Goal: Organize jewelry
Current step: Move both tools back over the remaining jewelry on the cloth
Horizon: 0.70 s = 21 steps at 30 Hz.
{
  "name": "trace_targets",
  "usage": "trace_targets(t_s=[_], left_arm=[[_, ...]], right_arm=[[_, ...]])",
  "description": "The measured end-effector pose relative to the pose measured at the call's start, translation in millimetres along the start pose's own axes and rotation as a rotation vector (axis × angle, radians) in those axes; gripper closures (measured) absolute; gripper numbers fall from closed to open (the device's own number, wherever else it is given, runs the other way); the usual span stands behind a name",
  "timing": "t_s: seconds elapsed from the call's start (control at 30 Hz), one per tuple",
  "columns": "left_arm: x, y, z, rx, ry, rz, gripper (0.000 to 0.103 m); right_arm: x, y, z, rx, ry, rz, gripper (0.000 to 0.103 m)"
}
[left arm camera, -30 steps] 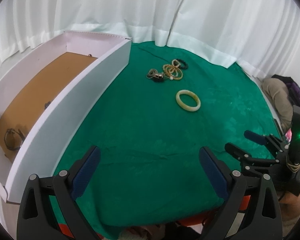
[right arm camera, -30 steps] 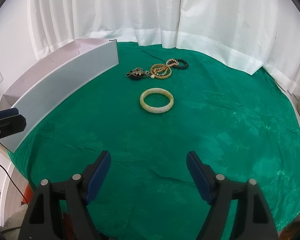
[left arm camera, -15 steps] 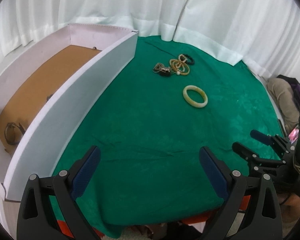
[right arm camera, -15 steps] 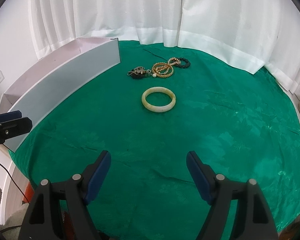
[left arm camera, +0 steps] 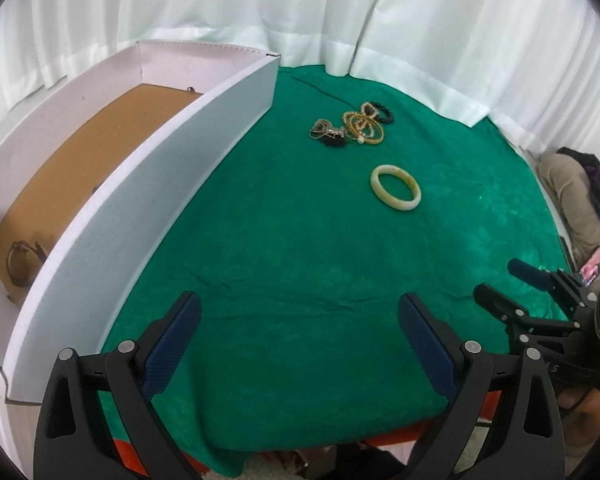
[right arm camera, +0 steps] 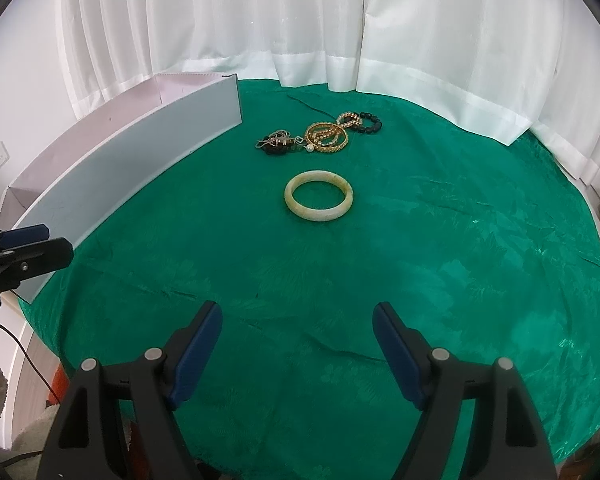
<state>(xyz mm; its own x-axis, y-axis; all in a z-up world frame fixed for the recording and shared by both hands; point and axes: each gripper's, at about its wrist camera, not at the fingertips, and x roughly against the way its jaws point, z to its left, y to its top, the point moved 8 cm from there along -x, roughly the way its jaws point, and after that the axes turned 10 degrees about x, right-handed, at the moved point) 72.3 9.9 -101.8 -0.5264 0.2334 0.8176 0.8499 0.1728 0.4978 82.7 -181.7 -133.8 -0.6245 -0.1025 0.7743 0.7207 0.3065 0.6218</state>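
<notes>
bangle: the pale bangle [right arm camera: 319, 195] lies flat on the green cloth [right arm camera: 460, 260], alone, just nearer the grippers than the pile.
pile: the tangled pile [right arm camera: 320, 136] of gold chains, dark beads and a pearl sits beyond the bangle, near the far end of the box.
box: the white box [left arm camera: 148, 184] stands left of the bangle along the cloth's edge; a small dark piece [left arm camera: 20, 258] already lies on its brown floor.
key relation: the bangle lies straight ahead of the right gripper [right arm camera: 298, 344], about centred between its fingers; from the left gripper [left arm camera: 300, 332] it lies ahead and off to the right. The right one looks nearer and better lined up.
axis: the bangle is a ring, so it has no long axis; a grasp across one side of the rim would likely serve.
right gripper: spread wide, holding nothing, well short of the bangle.
left gripper: spread wide, holding nothing, close beside the box wall.
change: in the right view the bangle sits a little lower and larger than a second ago, so that gripper has crept forward; the left view has swung so the jewelry sits further right.
</notes>
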Motion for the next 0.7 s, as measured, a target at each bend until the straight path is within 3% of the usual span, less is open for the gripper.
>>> trace_targets(t_s=[0.37,0.5,0.7], left_arm=[[-23.0,16.0,-21.5,-0.039,-0.057,0.049,0.004],[-31.2,41.1,-43.9,-0.059,-0.115,0.070,0.004],[-70.5,107.9,-85.4,-0.055,-0.215,0.130,0.004]], right_arm=[[-6.8,-20.9,-28.7,-0.076,-0.028,0.037,0.024],[-8.1,-28.4,-38.1,-0.103,-0.032,0.046,0.024],[-8.8,-32.6,-48.6,-0.135,-0.027,0.045,0.024]])
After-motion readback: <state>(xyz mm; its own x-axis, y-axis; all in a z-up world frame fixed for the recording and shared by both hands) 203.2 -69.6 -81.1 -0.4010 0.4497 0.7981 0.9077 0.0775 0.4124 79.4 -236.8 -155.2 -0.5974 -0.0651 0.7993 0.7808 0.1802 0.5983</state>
